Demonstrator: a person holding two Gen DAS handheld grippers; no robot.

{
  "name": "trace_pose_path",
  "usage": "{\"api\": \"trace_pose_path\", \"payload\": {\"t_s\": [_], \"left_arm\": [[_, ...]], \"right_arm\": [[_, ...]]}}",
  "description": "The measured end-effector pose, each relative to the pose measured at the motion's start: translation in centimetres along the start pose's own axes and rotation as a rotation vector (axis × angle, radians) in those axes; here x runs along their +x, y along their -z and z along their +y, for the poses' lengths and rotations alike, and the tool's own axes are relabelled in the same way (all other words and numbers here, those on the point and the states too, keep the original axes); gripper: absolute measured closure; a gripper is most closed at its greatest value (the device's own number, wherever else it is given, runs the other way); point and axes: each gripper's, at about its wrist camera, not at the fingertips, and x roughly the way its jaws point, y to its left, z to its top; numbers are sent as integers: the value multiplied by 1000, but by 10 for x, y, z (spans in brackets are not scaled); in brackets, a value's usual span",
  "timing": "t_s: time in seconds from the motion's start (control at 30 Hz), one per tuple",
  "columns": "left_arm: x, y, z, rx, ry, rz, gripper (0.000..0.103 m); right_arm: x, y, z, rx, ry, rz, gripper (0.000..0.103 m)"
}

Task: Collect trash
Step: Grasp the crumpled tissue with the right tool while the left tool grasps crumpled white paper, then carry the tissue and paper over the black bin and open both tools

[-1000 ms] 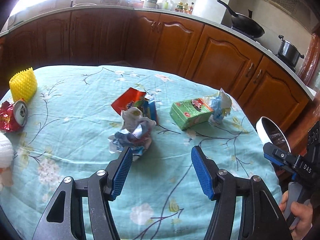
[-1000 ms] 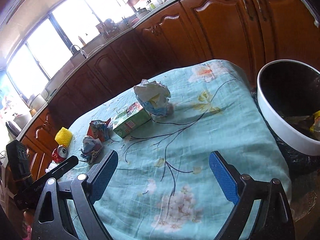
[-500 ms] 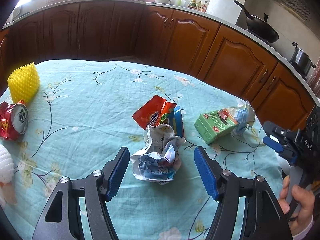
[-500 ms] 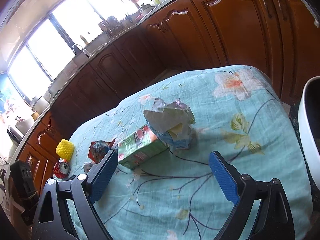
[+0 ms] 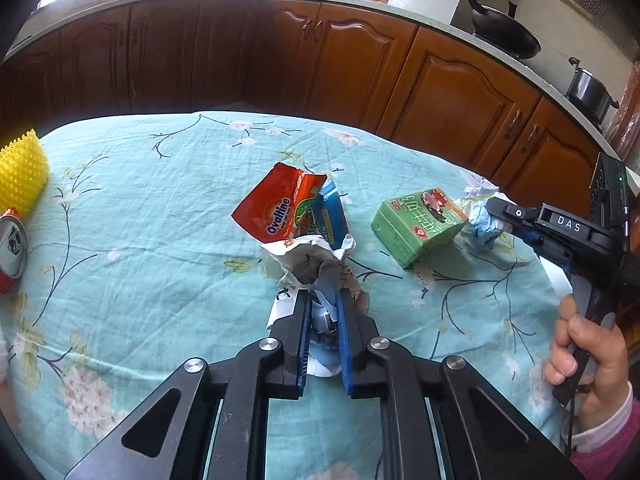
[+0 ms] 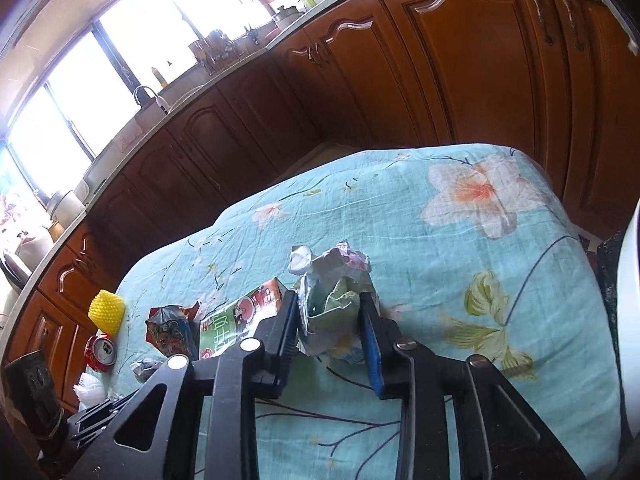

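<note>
Both of my grippers are on crumpled paper. The left gripper (image 5: 323, 312) pinches a paper wad (image 5: 316, 276) that lies on the tablecloth (image 5: 140, 240) directly under its fingertips, the blue pads squeezed almost together with paper bulging out ahead of them. The right gripper (image 6: 330, 320) clamps a second paper ball (image 6: 332, 300), pale green and white, which fills the gap between its pads and sits just beside the green carton (image 6: 236, 320) to its left.

I judge both wads to be very light, soft and springy: they crush rather than resist, so the grip must bite deep into the bulk, not on a loose flap that could tear or slide out. Nothing here is fragile. The Ovaltine wrapper (image 5: 280, 208) just beyond the left wad looks slick and flat, harder to pick up; an edge pinch would suit it.

Against the earlier frames, both sets of jaws have just been closing, from wide apart to shut on paper. A second ago the left wad lay ahead of the spread fingers and the right ball was well beyond its gripper; now each is between the pads. The bin rim (image 6: 628, 280) has slid to the right edge of my right view.
</note>
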Motion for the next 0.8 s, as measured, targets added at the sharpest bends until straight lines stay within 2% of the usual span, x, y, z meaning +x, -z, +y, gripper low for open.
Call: {"api": "trace_pose_path", "payload": {"t_s": [0.33, 0.8], "left_arm": [[-29, 10, -43, 64, 105, -50, 94], [-21, 20, -113, 189, 232, -13, 94]], "right_arm": [[-70, 32, -19, 42, -28, -52, 77], [-143, 66, -52, 109, 16, -102, 77]]}}
